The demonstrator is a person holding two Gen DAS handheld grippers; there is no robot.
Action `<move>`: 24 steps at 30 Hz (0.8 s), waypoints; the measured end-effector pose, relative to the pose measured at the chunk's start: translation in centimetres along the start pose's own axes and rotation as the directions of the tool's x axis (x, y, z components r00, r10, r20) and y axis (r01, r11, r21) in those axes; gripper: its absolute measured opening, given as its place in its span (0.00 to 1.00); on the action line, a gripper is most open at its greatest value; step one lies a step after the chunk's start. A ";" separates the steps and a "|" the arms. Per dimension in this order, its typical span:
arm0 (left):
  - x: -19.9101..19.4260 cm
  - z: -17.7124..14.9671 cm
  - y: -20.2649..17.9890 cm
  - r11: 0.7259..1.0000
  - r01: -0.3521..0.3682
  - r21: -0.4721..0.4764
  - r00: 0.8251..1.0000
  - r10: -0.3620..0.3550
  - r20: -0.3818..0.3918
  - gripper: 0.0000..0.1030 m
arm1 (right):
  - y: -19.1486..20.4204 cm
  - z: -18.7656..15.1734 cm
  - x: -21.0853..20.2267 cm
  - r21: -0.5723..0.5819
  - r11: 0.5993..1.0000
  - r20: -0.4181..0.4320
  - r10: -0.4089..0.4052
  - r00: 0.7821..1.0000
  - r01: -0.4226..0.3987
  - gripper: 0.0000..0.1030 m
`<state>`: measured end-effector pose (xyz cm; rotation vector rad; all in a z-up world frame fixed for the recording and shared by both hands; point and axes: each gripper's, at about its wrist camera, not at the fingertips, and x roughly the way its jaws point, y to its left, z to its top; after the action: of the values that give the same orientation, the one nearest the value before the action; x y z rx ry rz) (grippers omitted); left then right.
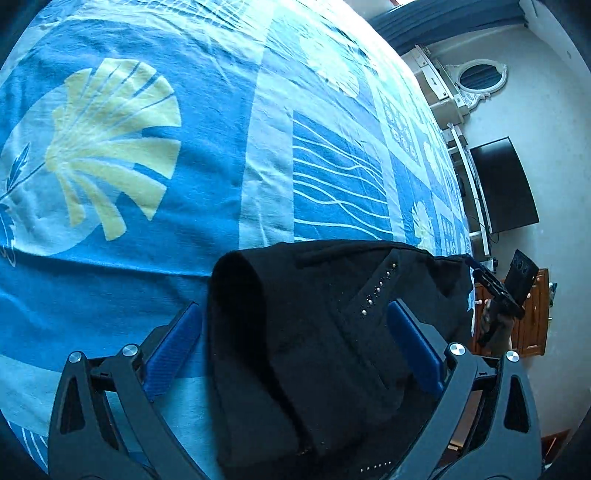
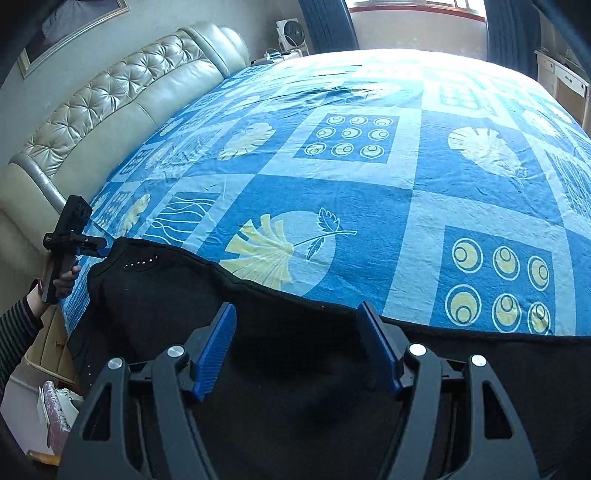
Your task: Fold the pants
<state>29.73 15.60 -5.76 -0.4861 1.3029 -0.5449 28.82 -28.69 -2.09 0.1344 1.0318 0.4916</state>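
A wide bed with blue patterned bedsheet (image 2: 332,192), a beige tufted leather headboard (image 2: 110,96), and a bright window (image 2: 417,5) behind.

No text, label, brand, number or sign can be read in either view. The bedsheet (image 2: 332,192) carries only printed patterns of leaves, rings and wavy lines, with no lettering. The black pants (image 1: 295,332) show a row of small metal studs and no tag or wording. On the left gripper (image 2: 96,246), seen from the right wrist camera, there is a faint pale mark on its dark body, too small and blurred to make out. The dark screen (image 1: 506,184) against the wall is blank.
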 end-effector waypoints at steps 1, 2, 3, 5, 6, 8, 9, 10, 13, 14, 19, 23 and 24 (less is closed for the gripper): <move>0.2 0.0 -0.4 1.000 -0.007 0.018 1.000 0.007 -0.005 0.96 | 0.0 0.3 0.3 -0.007 1.000 -0.010 0.004 1.000 -0.004 0.65; 0.5 0.1 -0.5 1.000 -0.011 0.027 1.000 0.012 -0.006 0.95 | 0.0 0.6 0.5 -0.014 1.000 -0.020 0.010 1.000 -0.010 0.65; 0.6 0.2 -0.4 0.999 -0.016 0.029 1.000 0.016 -0.006 0.90 | 0.0 1.0 0.8 -0.022 1.000 -0.030 0.017 0.999 -0.018 0.65; 0.6 0.5 -0.1 0.999 -0.034 0.015 0.999 0.033 0.007 0.74 | -0.1 1.6 1.4 -0.039 0.999 -0.060 0.024 0.998 -0.027 0.66; 0.6 0.6 0.3 0.999 -0.055 0.003 0.998 0.055 0.008 0.61 | 0.0 1.9 1.9 -0.050 0.998 -0.078 0.029 0.997 -0.033 0.66; 0.6 0.8 0.9 0.997 -0.079 -0.009 0.997 0.079 0.003 0.48 | -0.1 2.4 2.7 -0.068 0.996 -0.121 0.048 0.992 -0.056 0.65; 0.5 0.9 1.1 0.997 -0.082 -0.013 0.997 0.082 -0.001 0.40 | -0.2 2.7 3.1 -0.072 0.995 -0.142 0.056 0.988 -0.066 0.65; 0.5 1.0 1.3 0.997 -0.073 -0.017 0.997 0.073 -0.010 0.33 | -0.2 2.9 3.5 -0.077 0.994 -0.164 0.067 0.984 -0.081 0.65; 0.2 1.0 1.3 0.998 -0.062 -0.009 0.998 0.062 -0.020 0.32 | 0.2 3.2 4.7 -0.104 0.987 -0.229 0.096 0.969 -0.122 0.65; 0.1 0.9 1.1 0.997 -0.075 0.004 0.997 0.075 -0.016 0.32 | 0.4 3.3 5.1 -0.116 0.986 -0.245 0.091 0.965 -0.122 0.65; -0.3 1.0 0.2 0.995 -0.099 0.021 0.995 0.099 0.012 0.31 | 1.3 3.0 6.9 -0.169 0.982 -0.355 0.016 0.935 -0.082 0.16; -1.8 1.4 -0.8 0.996 -0.083 0.029 0.995 0.082 0.052 0.31 | 3.7 3.1 3.9 -0.264 0.964 -0.263 -0.054 0.963 -0.018 0.09; -2.2 1.5 -1.2 0.996 -0.080 0.032 0.995 0.078 0.066 0.31 | 4.3 3.0 2.8 -0.281 0.960 -0.229 -0.071 0.971 0.004 0.09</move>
<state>30.70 16.06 -3.02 -0.4184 1.2431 -0.4816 31.17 -23.29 -1.29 -0.1999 1.1844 0.6232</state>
